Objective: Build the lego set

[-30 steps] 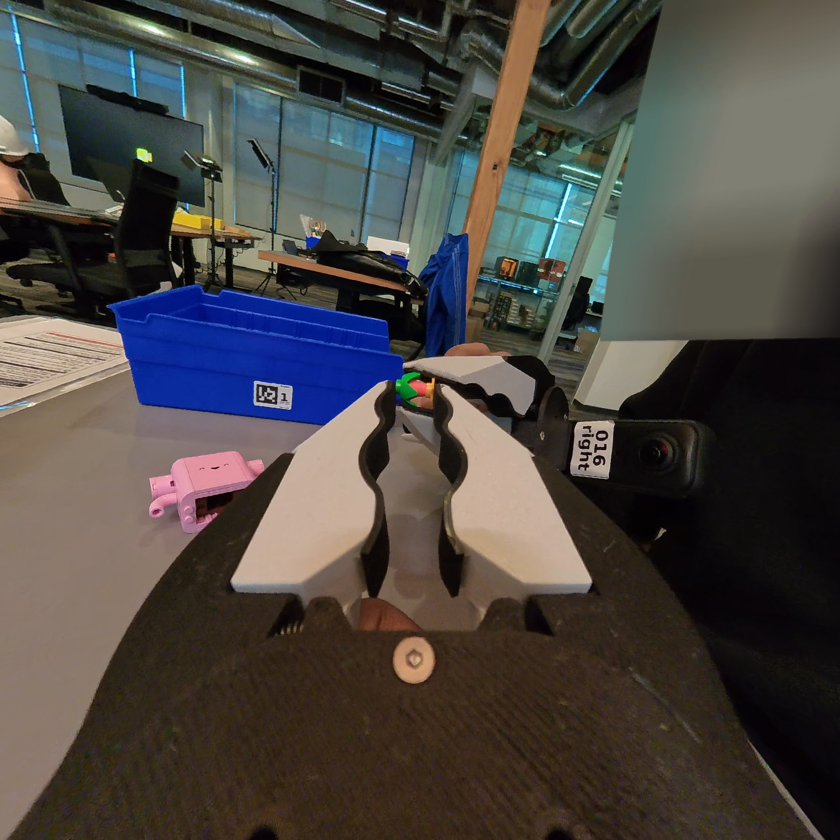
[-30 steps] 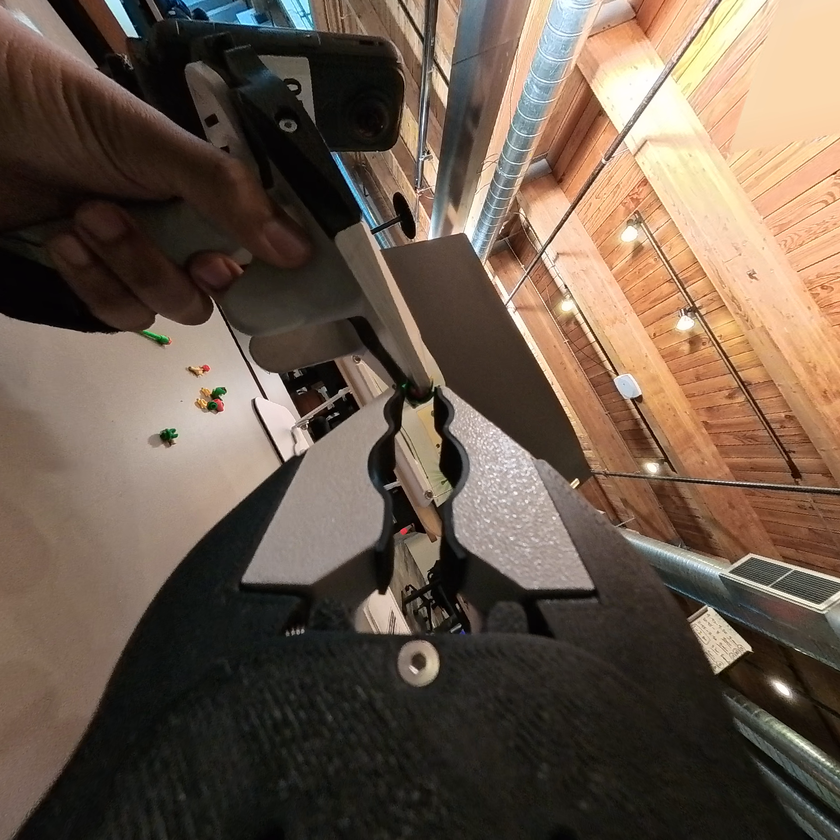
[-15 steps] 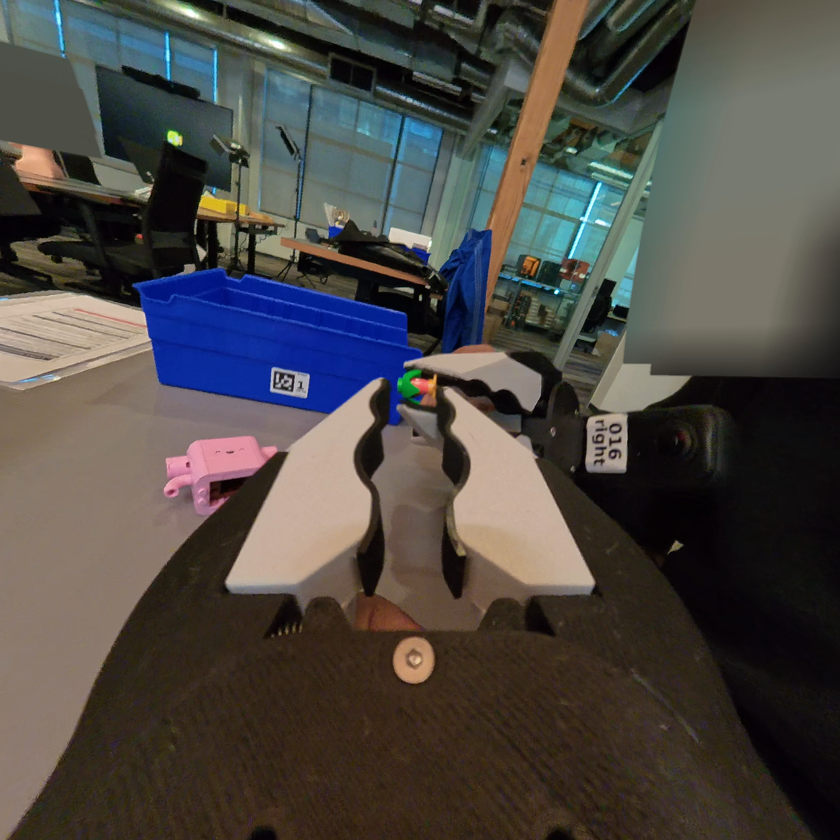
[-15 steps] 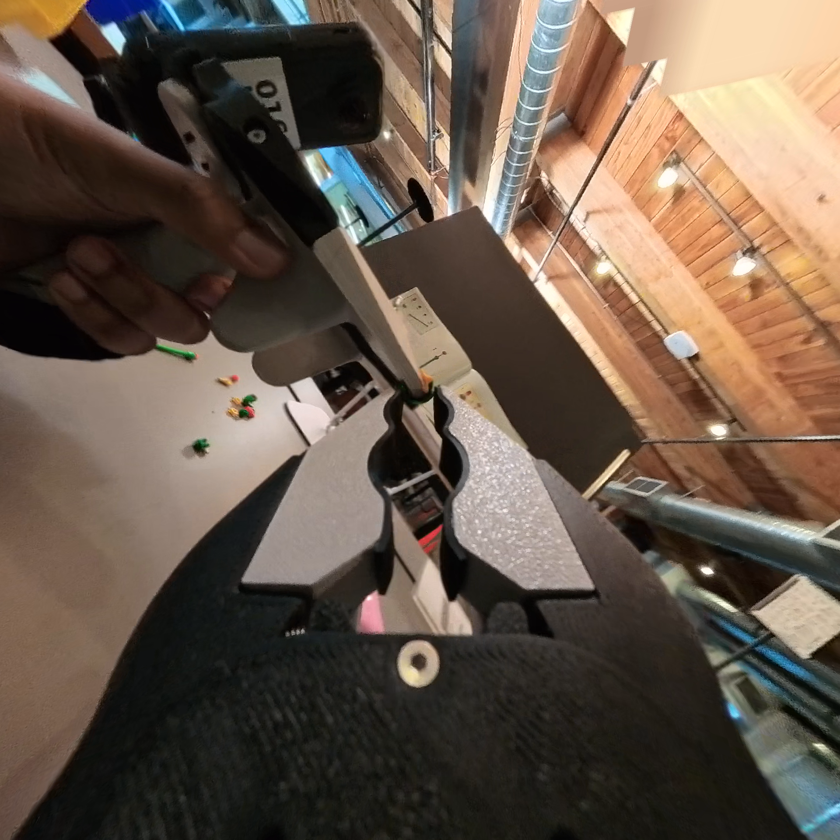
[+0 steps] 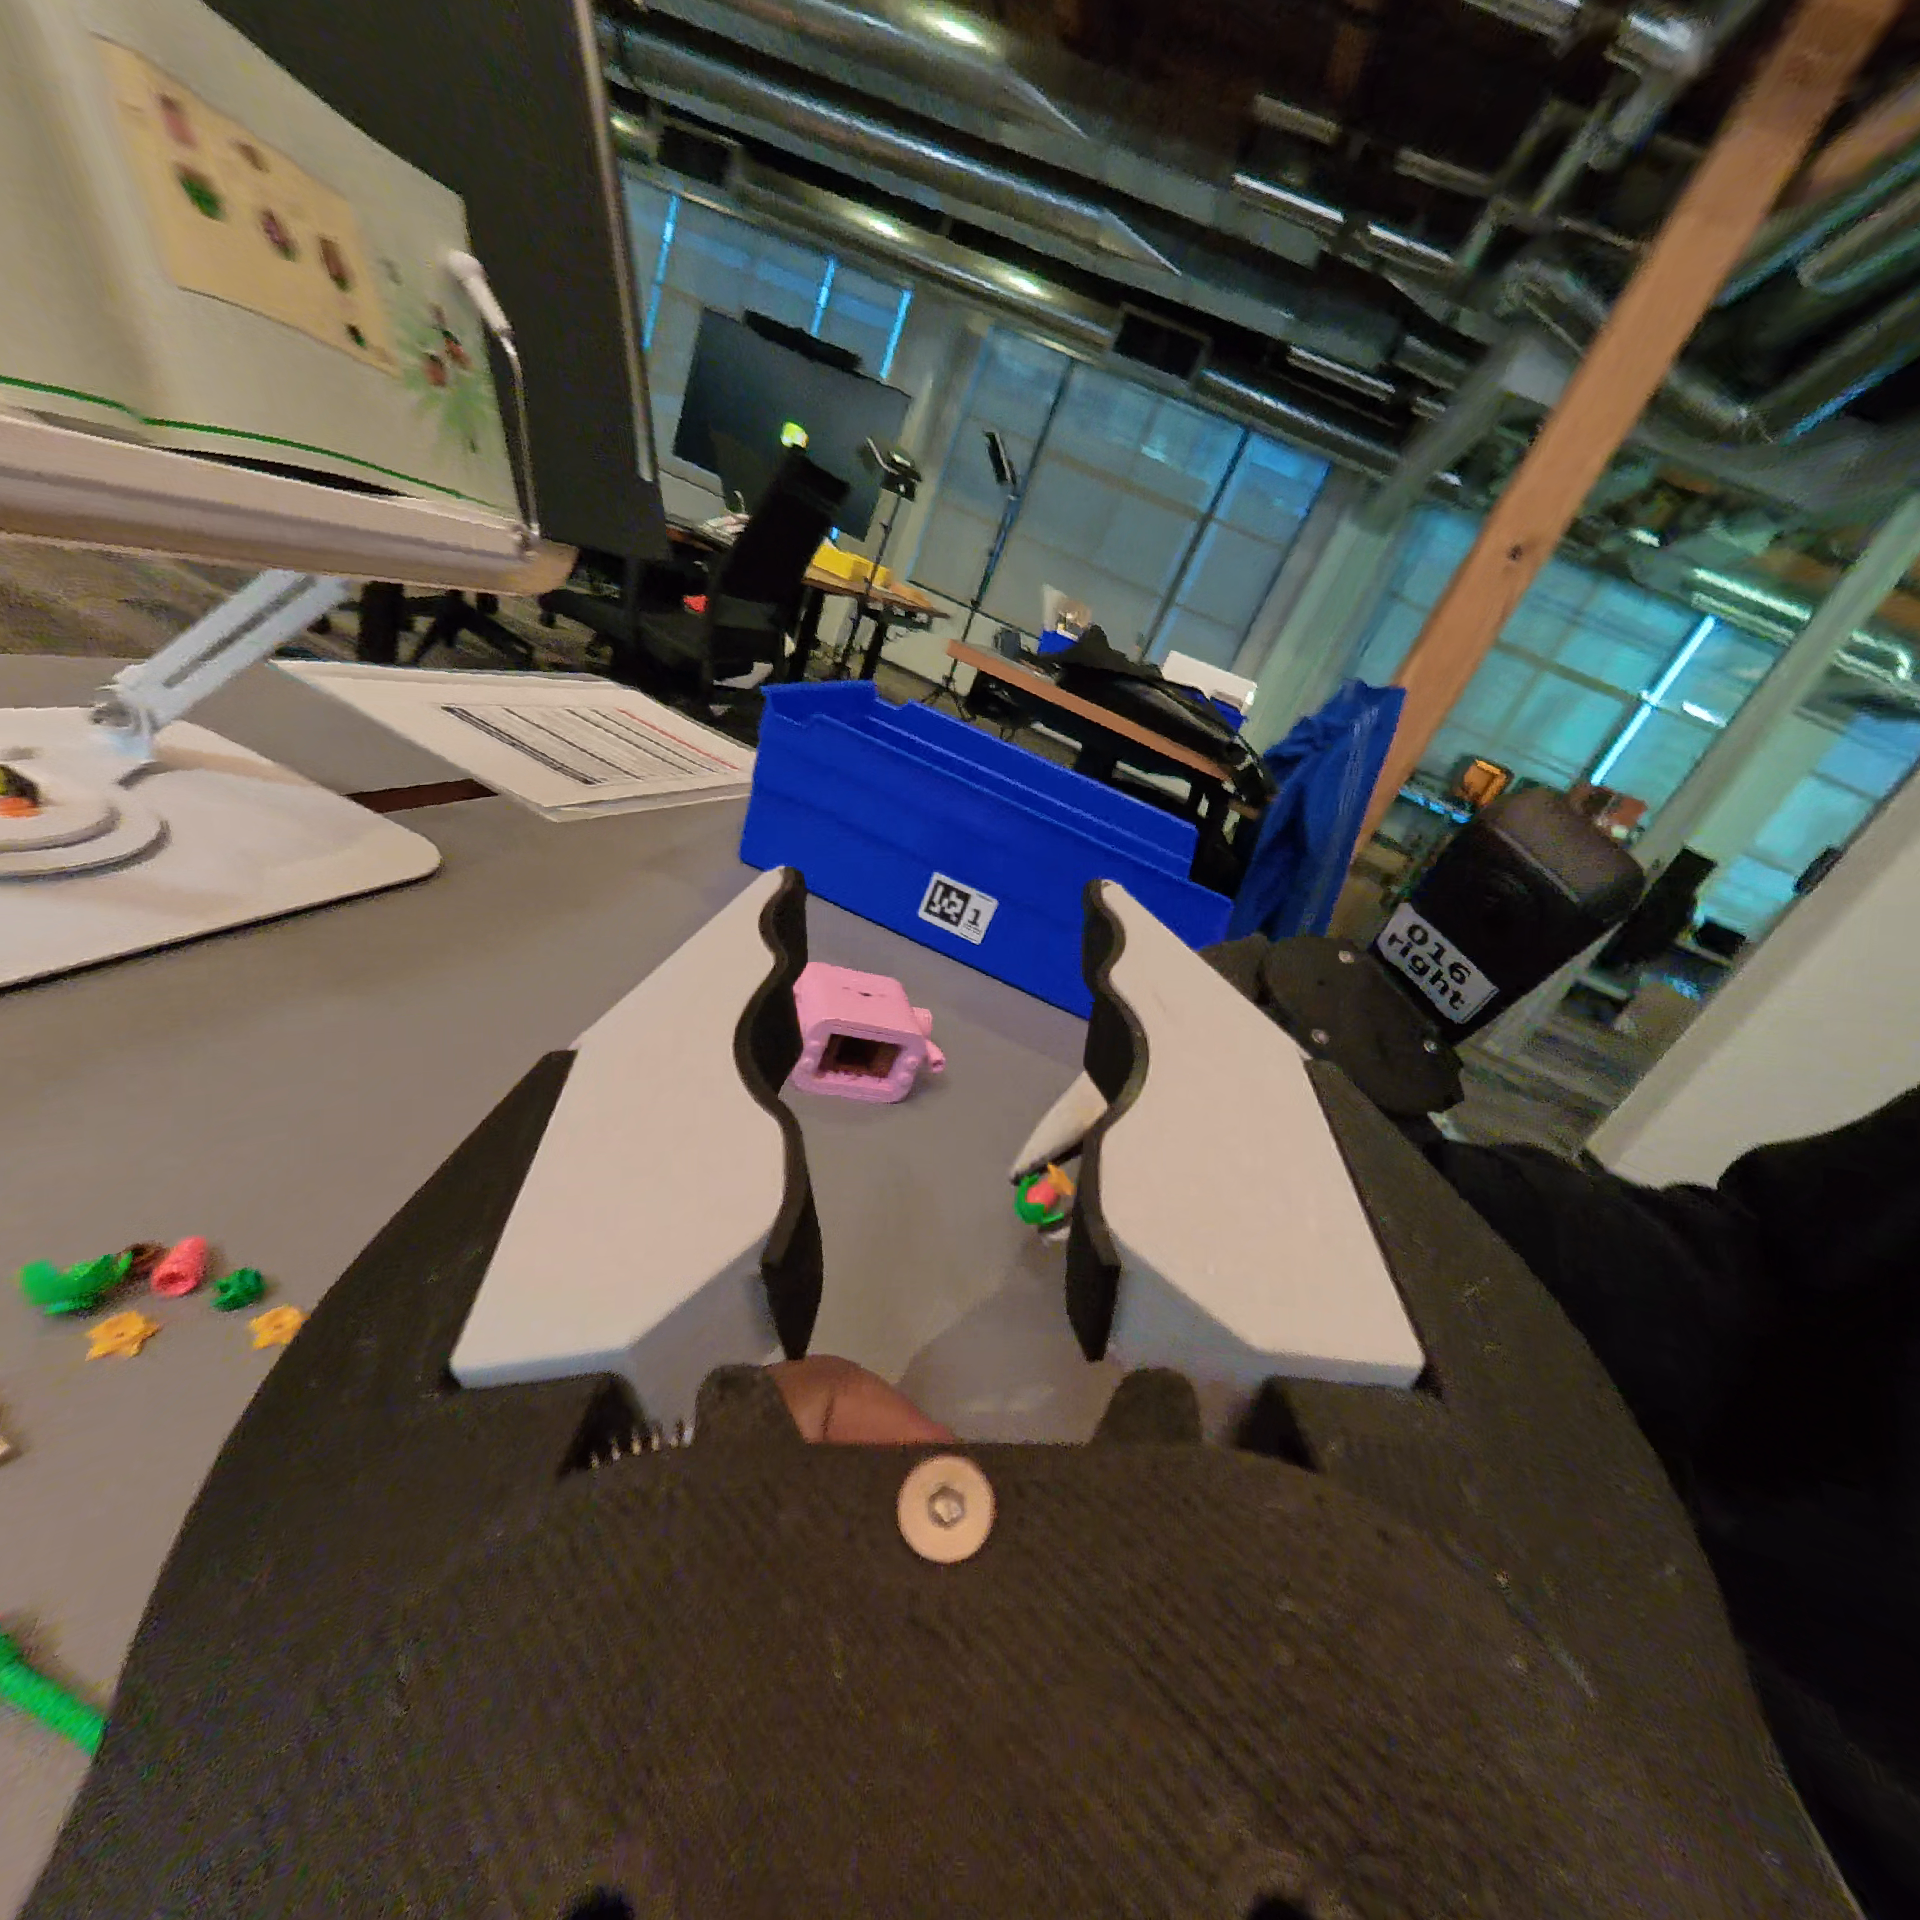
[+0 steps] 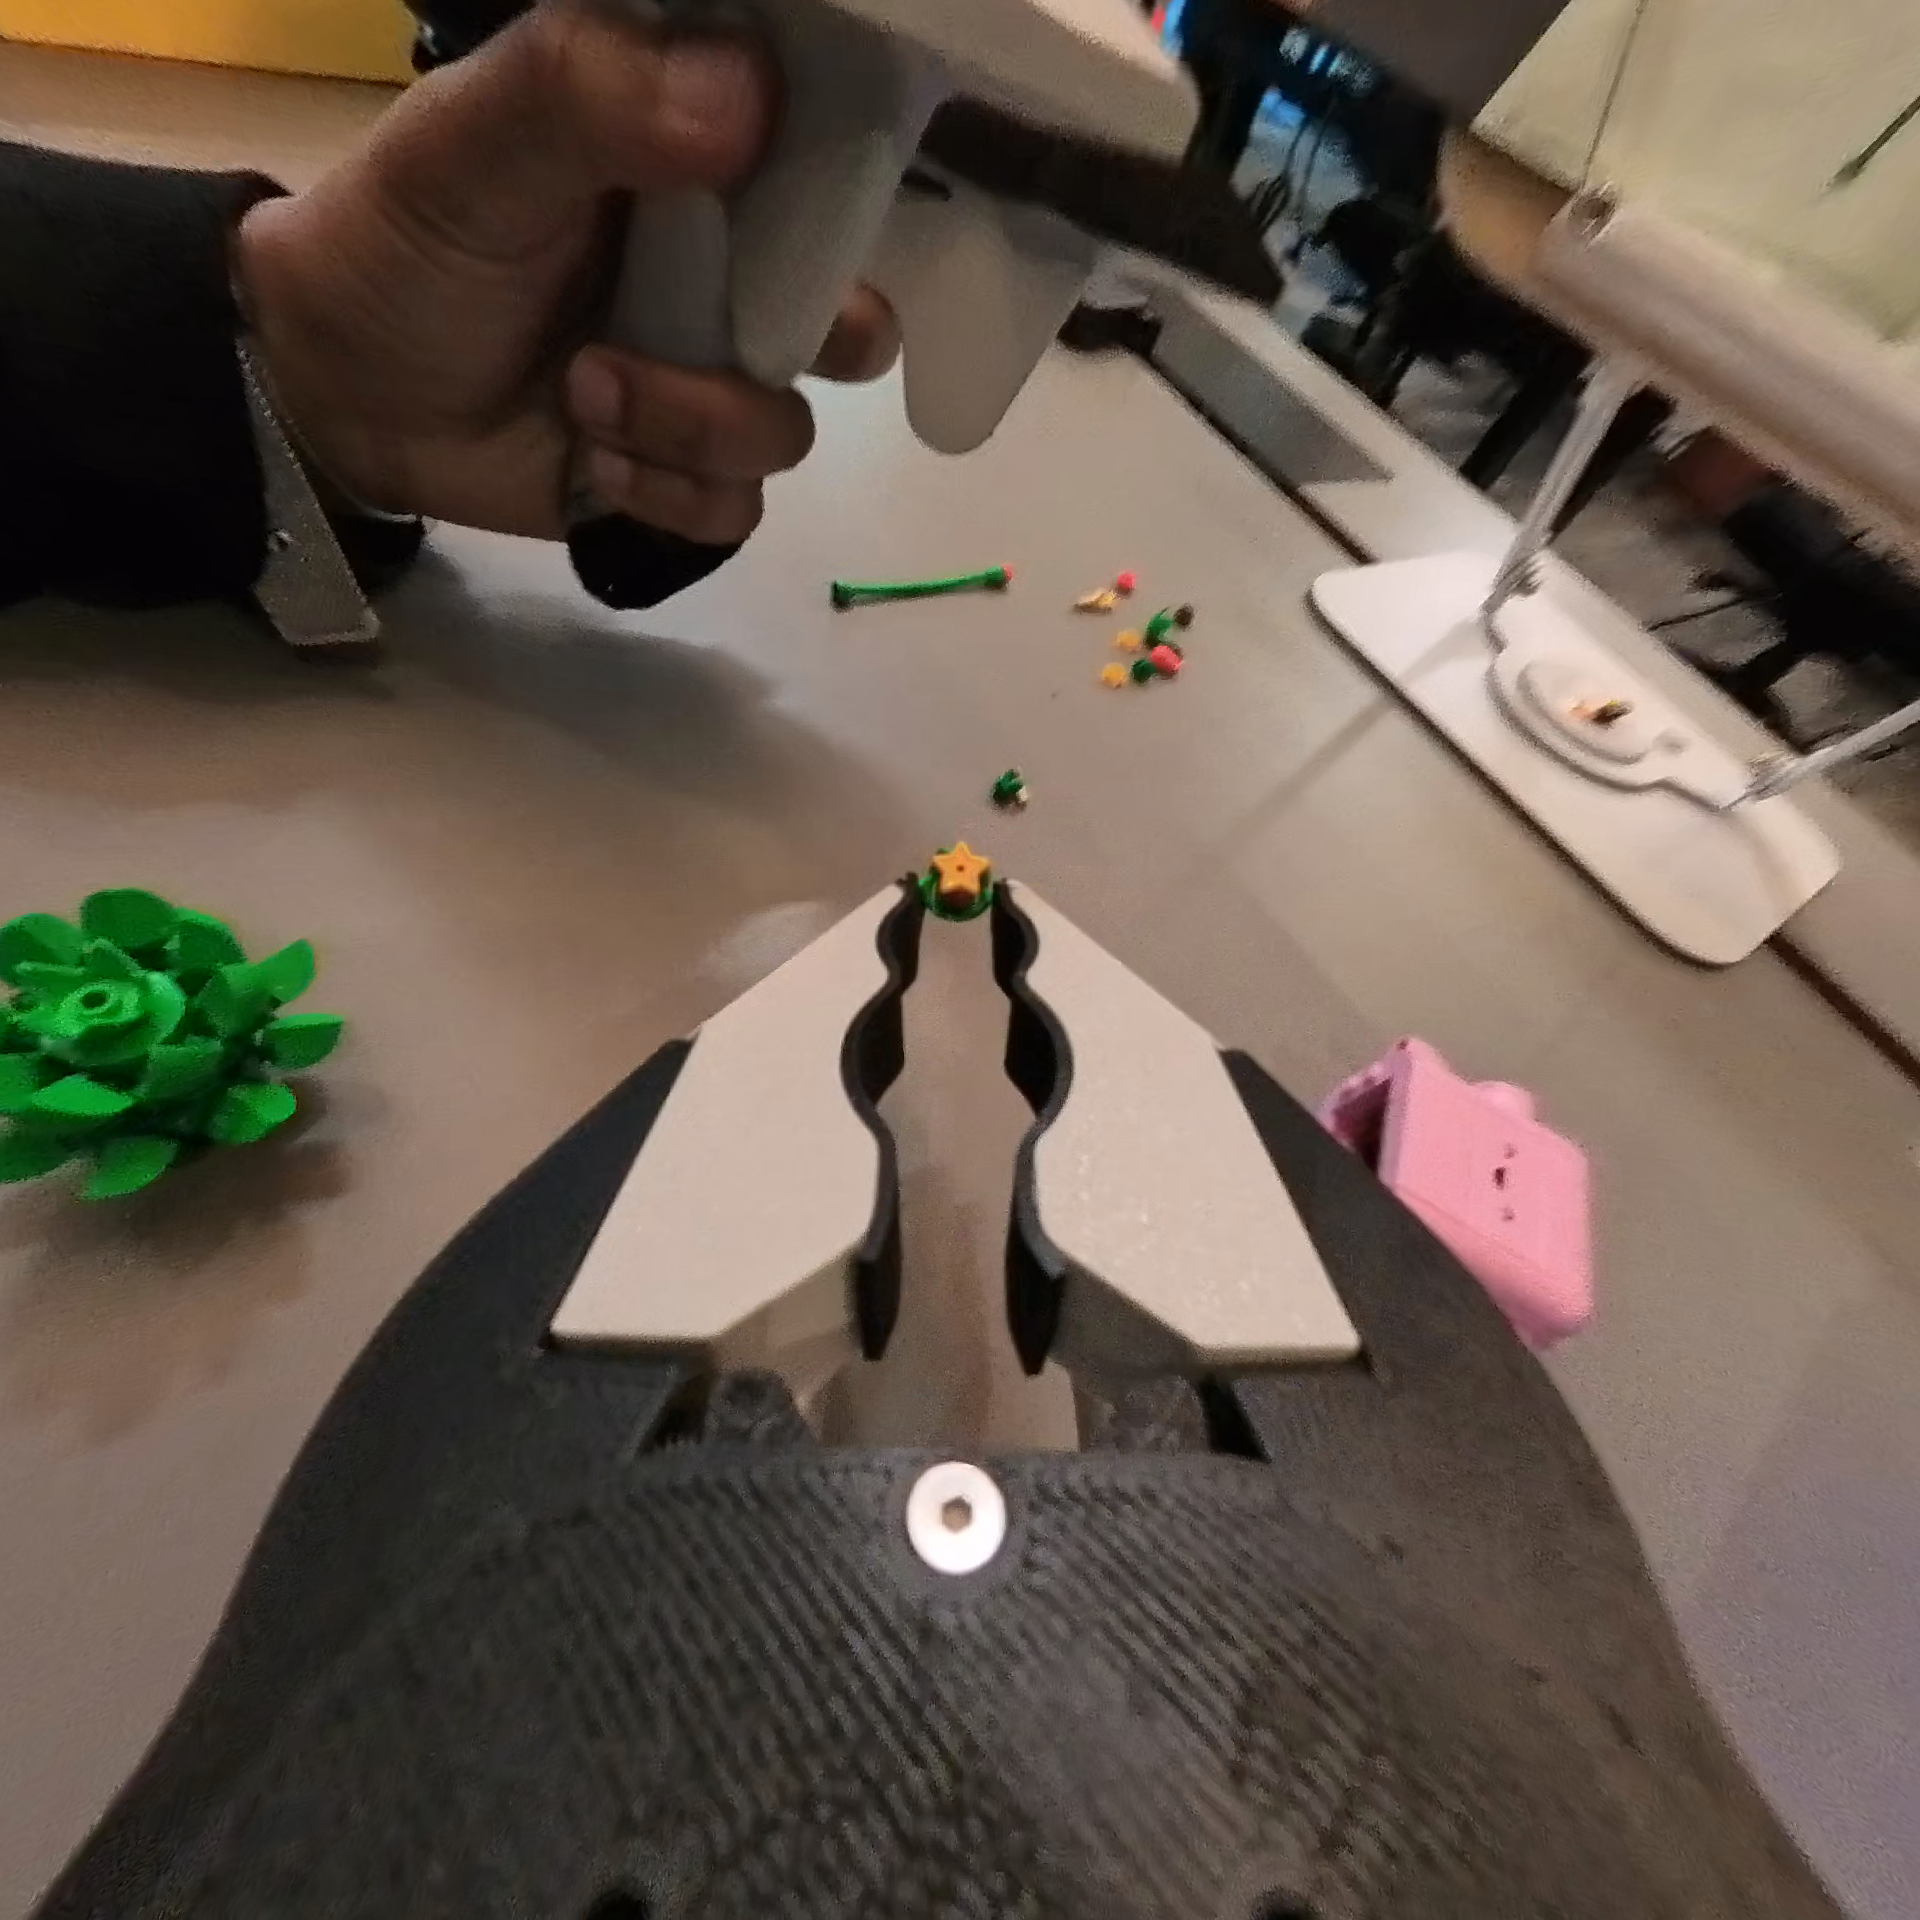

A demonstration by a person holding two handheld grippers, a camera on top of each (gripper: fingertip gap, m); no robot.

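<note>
My right gripper [image 6: 958,896] is shut on a small green flower piece with an orange star [image 6: 961,878] and holds it low over the grey table. The same piece [image 5: 1042,1195] shows in the left wrist view, beside my left gripper's right finger. My left gripper [image 5: 940,904] is wide open and empty, and points at a pink block [image 5: 857,1044] lying on its side. The pink block [image 6: 1475,1184] lies to the right of my right gripper. A green leafy rosette [image 6: 135,1039] lies to its left. Several small loose pieces [image 6: 1143,644] and a green stem [image 6: 914,587] lie farther off.
A blue bin [image 5: 966,831] stands behind the pink block. A white stand base [image 6: 1558,748] carries an instruction booklet [image 5: 239,239] on an arm at the left. Loose pieces [image 5: 177,1283] lie left of my left gripper. A paper sheet [image 5: 582,738] lies at the back. The gap from one gripper's tips to the other's is roughly 11 cm. My left tips are about 15 cm from the pink block [image 5: 857,1044], my right tips only 10 cm. The green leafy rosette [image 6: 135,1039] is about 12 cm from my right fingertips.
My left gripper has opened wide and come away from the flower piece. My right gripper has swung down from pointing at the ceiling to the table, with the piece still in it.
</note>
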